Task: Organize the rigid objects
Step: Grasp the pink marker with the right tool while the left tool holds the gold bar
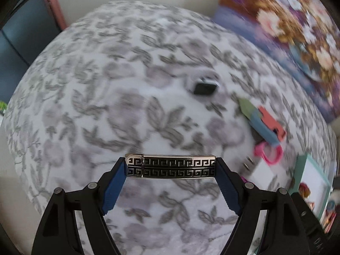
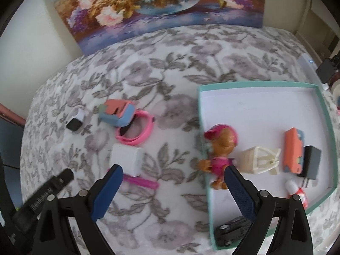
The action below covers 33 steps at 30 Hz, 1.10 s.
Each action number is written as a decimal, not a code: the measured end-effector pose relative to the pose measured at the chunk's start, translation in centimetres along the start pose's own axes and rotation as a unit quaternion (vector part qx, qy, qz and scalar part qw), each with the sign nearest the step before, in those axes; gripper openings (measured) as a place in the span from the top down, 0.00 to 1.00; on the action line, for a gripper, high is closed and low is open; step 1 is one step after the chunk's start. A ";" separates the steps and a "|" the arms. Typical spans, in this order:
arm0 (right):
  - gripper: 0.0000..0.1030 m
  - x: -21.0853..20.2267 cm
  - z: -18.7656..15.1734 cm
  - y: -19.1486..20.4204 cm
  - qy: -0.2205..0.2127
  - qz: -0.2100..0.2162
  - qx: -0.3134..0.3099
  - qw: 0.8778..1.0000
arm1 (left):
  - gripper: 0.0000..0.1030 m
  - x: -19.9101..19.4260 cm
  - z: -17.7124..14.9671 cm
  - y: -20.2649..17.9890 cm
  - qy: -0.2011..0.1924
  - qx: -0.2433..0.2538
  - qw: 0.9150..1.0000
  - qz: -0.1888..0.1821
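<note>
My left gripper (image 1: 171, 167) is shut on a silver bar with a black key pattern (image 1: 170, 166), held crosswise above the floral cloth. My right gripper (image 2: 173, 175) is open and empty, over the cloth by the left wall of the teal tray (image 2: 203, 114). The tray holds a pink puppy figure (image 2: 221, 150), a cream frame piece (image 2: 260, 159), an orange-blue case (image 2: 294, 150), a black charger (image 2: 311, 163), a red-white tube (image 2: 298, 195) and a black toy car (image 2: 231, 230). On the cloth lie a smartwatch (image 2: 74, 121), an orange-blue toy (image 2: 118, 112), a pink band (image 2: 136, 131), a white box (image 2: 126, 156) and a pink stick (image 2: 141, 181).
A flower painting (image 2: 148, 6) leans on the wall behind the table. The table edge drops off at the left, with dark furniture (image 1: 19, 36) beyond. The other gripper's black body (image 2: 42, 195) shows low left in the right wrist view.
</note>
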State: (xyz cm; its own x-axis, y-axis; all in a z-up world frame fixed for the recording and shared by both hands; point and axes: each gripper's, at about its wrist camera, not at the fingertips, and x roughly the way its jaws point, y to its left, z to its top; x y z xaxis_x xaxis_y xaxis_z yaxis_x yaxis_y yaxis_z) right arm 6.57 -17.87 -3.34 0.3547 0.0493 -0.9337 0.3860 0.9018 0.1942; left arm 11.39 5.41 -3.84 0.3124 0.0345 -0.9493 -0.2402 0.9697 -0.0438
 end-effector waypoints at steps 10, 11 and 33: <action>0.05 2.6 -1.1 2.9 0.030 0.025 0.004 0.999 | 0.20 1.2 0.0 1.1 0.008 0.000 1.000 0.009; 0.05 3.0 -1.2 3.0 0.033 0.026 0.008 0.999 | 0.20 1.5 -0.1 1.1 0.011 -0.001 1.000 0.010; 0.05 7.5 -1.6 5.9 0.024 -0.007 0.053 0.998 | 0.20 2.4 0.7 3.4 0.023 -0.045 0.999 0.004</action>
State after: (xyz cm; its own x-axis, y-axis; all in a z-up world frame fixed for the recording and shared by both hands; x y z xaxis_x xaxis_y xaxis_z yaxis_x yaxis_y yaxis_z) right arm 10.18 -11.55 -9.69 0.3078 0.0604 -0.9495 0.4788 0.8526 0.2095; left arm 11.96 8.96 -6.03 0.2670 0.0292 -0.9633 -0.3253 0.9436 -0.0616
